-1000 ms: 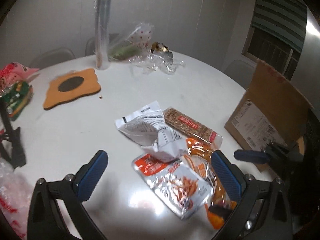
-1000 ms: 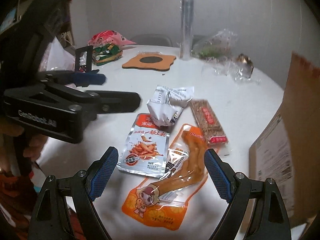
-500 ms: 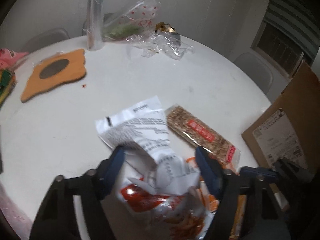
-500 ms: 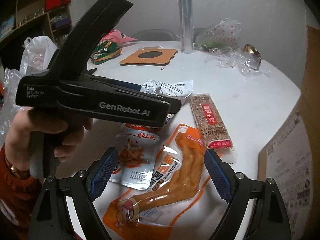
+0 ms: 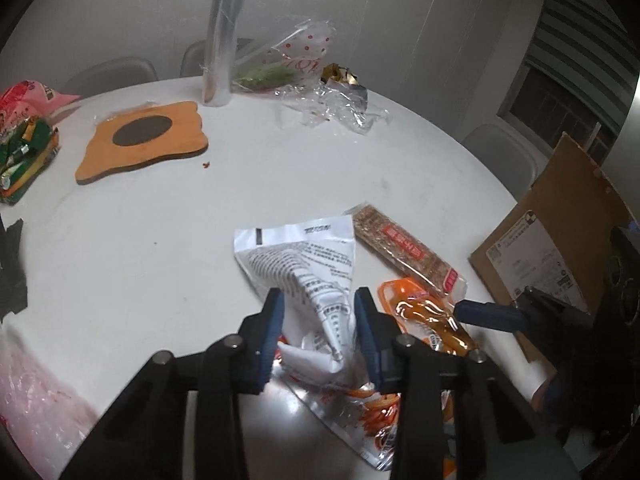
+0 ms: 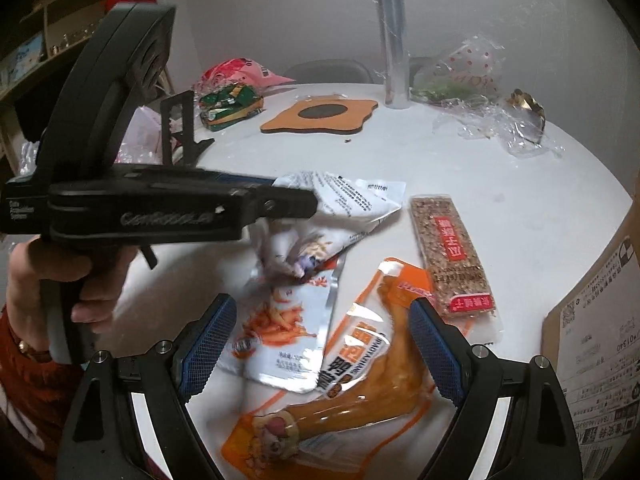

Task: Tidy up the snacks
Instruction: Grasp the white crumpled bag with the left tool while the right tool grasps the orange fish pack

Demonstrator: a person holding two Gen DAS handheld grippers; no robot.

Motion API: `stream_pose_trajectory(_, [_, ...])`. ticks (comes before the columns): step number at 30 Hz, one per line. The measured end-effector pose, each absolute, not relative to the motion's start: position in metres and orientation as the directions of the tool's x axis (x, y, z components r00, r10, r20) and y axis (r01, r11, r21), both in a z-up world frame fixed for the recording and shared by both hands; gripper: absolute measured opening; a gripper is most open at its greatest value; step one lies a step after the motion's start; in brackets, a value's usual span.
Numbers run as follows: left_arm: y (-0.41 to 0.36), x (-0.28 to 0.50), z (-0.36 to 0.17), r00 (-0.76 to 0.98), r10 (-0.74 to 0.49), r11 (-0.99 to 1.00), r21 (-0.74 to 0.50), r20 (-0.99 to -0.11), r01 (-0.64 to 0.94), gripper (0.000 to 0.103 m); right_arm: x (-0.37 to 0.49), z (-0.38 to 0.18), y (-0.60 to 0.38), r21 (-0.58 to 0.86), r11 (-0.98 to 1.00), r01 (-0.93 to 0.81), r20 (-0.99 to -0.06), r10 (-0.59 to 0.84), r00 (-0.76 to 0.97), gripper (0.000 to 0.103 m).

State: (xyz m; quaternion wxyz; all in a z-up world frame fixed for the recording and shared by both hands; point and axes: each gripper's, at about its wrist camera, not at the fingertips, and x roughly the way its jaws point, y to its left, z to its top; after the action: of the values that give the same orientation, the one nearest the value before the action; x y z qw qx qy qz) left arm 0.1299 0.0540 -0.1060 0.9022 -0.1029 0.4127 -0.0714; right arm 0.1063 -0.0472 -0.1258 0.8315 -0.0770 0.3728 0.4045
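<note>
From the left wrist view, the left gripper [image 5: 318, 322] had its blue pads pressed in narrow against the crumpled white snack packet [image 5: 304, 268], which bunched up between them and fanned out beyond the fingertips over the white table [image 5: 160, 220]. Under the fingers lay a silver pouch with a red print [image 5: 352, 412]. Just right of the right pad sat an orange pouch [image 5: 424, 312], and past it, ahead and right, a long grain bar [image 5: 404, 246]. One blue finger of the right gripper [image 5: 490, 314] reached in from the right, close over the orange pouch, with a cardboard box [image 5: 560, 240] behind it. Far ahead of the fingers stood an orange trivet [image 5: 144, 140], a clear roll [image 5: 224, 40] and loose cellophane [image 5: 332, 100]; green and pink packets [image 5: 24, 136] lay far left

From the right wrist view, the right gripper [image 6: 320, 344] stood spread wide with nothing between its pads, above the orange pouch [image 6: 360, 380] and the silver pouch [image 6: 288, 332]. The grain bar [image 6: 450, 256] lay just beyond the right fingertip. The left gripper [image 6: 296, 200] crossed from the left ahead of the fingers, held by a hand [image 6: 60, 276], its body hiding part of the white snack packet [image 6: 352, 196], which it pinched above the silver pouch. The cardboard box [image 6: 600, 320] stood at the far right
</note>
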Motion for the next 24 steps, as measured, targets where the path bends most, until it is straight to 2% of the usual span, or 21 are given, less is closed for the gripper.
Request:
stream_pose_trajectory(2, [0.051, 0.134, -0.107, 0.643, -0.213, 0.97, -0.239, -0.735, 0.048, 0.039, 0.103, -0.123, -0.045, 0.162, 0.661, -0.733, -0.68, 0.613, 0.403, 0.086])
stream_pose_trajectory(4, [0.046, 0.136, -0.108, 0.631, -0.233, 0.966, -0.249, -0.74, 0.065, 0.056, 0.1, -0.122, -0.044, 0.161, 0.661, -0.733, -0.676, 0.615, 0.406, 0.086])
stream_pose_trajectory(6, [0.04, 0.142, -0.111, 0.624, -0.213, 0.973, -0.224, -0.752, 0.061, 0.063, 0.098, -0.121, -0.046, 0.163, 0.662, -0.732, -0.673, 0.617, 0.408, 0.086])
stream_pose_trajectory(10, [0.036, 0.151, -0.121, 0.602, -0.174, 0.981, -0.191, -0.779, 0.037, 0.065, 0.096, -0.122, -0.047, 0.165, 0.66, -0.733, -0.673, 0.618, 0.406, 0.086])
stream_pose_trajectory(14, [0.038, 0.159, -0.133, 0.58, -0.143, 0.985, -0.171, -0.802, 0.006, 0.065, 0.097, -0.124, -0.045, 0.169, 0.652, -0.739, -0.677, 0.622, 0.394, 0.086])
stream_pose_trajectory(17, [0.036, 0.16, -0.138, 0.586, -0.106, 0.992, -0.122, -0.804, 0.013, 0.056, 0.097, -0.127, -0.044, 0.169, 0.65, -0.741, -0.68, 0.621, 0.39, 0.086])
stream_pose_trajectory(21, [0.038, 0.156, -0.134, 0.605, -0.102, 0.993, -0.114, -0.79, 0.018, 0.042, 0.102, -0.129, -0.044, 0.181, 0.65, -0.738, -0.682, 0.623, 0.382, 0.086])
stream_pose_trajectory(24, [0.043, 0.152, -0.131, 0.616, -0.106, 0.992, -0.122, -0.78, 0.016, 0.037, 0.106, -0.13, -0.044, 0.188, 0.653, -0.734, -0.684, 0.623, 0.379, 0.086])
